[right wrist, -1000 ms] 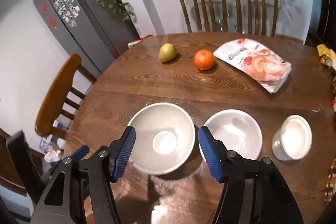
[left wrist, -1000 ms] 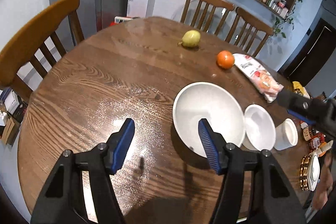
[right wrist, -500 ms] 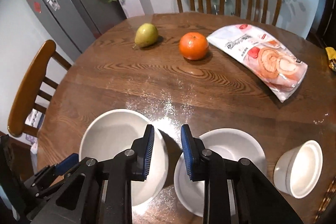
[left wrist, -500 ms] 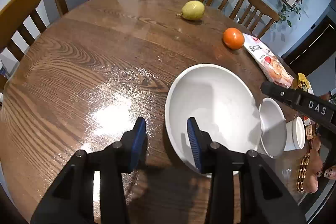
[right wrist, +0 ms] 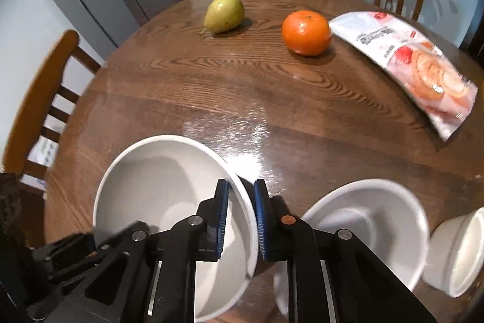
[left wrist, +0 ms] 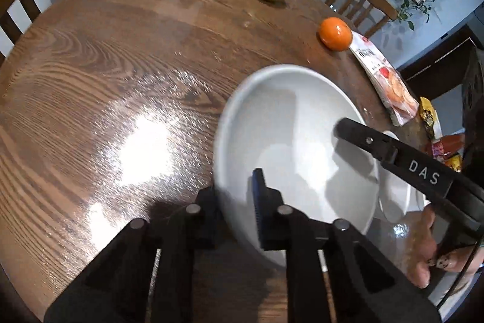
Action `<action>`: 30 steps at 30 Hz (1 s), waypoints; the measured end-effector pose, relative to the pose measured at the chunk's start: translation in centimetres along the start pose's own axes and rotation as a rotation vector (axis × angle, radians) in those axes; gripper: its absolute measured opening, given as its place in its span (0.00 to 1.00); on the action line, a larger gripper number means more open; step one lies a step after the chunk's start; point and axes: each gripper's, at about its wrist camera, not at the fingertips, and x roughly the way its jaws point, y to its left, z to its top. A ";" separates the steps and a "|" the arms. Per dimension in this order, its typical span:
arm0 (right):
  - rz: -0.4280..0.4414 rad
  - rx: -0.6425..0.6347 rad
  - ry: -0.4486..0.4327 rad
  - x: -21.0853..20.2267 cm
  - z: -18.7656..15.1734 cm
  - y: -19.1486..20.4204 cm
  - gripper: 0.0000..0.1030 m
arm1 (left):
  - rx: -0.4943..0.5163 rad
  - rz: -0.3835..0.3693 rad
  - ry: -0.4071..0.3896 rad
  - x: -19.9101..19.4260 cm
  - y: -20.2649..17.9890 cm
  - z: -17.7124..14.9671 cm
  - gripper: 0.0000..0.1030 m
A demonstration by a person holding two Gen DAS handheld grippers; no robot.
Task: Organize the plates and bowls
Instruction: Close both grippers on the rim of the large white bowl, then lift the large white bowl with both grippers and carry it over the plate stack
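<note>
Wooden table [right wrist: 272, 99], both down-tilted hand-held grippers [left wrist: 239, 211] [right wrist: 240, 220] clamped on large bowl's [right wrist: 157, 171] rim.

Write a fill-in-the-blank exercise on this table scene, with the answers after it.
1. Both tools are clamped on the rim of the ____ bowl.
2. The left tool and right tool grip ____ sides of that rim.
3. Between the pear and the snack bag lies an ____.
4. The number of white vessels on the table is ____.

Answers: largest; opposite; orange; three
</note>
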 end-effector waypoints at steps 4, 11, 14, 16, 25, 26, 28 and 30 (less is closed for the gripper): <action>-0.003 -0.006 -0.030 -1.0 -0.8 0.6 0.16 | 0.018 0.018 -0.024 -1.2 -0.3 -0.5 0.12; -0.020 0.020 -0.105 -5.5 -4.2 0.4 0.17 | 0.086 -0.042 -0.055 -4.3 -1.8 -2.7 0.15; -0.042 0.044 -0.146 -7.3 -6.0 -0.3 0.17 | 0.141 -0.064 -0.068 -5.1 -3.3 -3.9 0.16; -0.058 0.054 -0.176 -8.3 -7.2 -0.9 0.17 | 0.174 -0.080 -0.069 -5.4 -4.1 -4.7 0.16; -0.079 0.090 -0.222 -10.8 -11.3 -3.5 0.17 | 0.281 -0.099 -0.046 -4.9 -7.6 -7.8 0.17; -0.077 0.095 -0.226 -11.0 -11.6 -3.8 0.17 | 0.290 -0.097 -0.040 -4.7 -7.9 -8.0 0.18; -0.082 0.107 -0.238 -11.5 -12.3 -4.4 0.17 | 0.309 -0.098 -0.013 -4.0 -8.5 -8.4 0.18; -0.091 0.116 -0.249 -11.7 -12.7 -4.8 0.17 | 0.324 -0.104 0.013 -3.5 -9.0 -8.9 0.18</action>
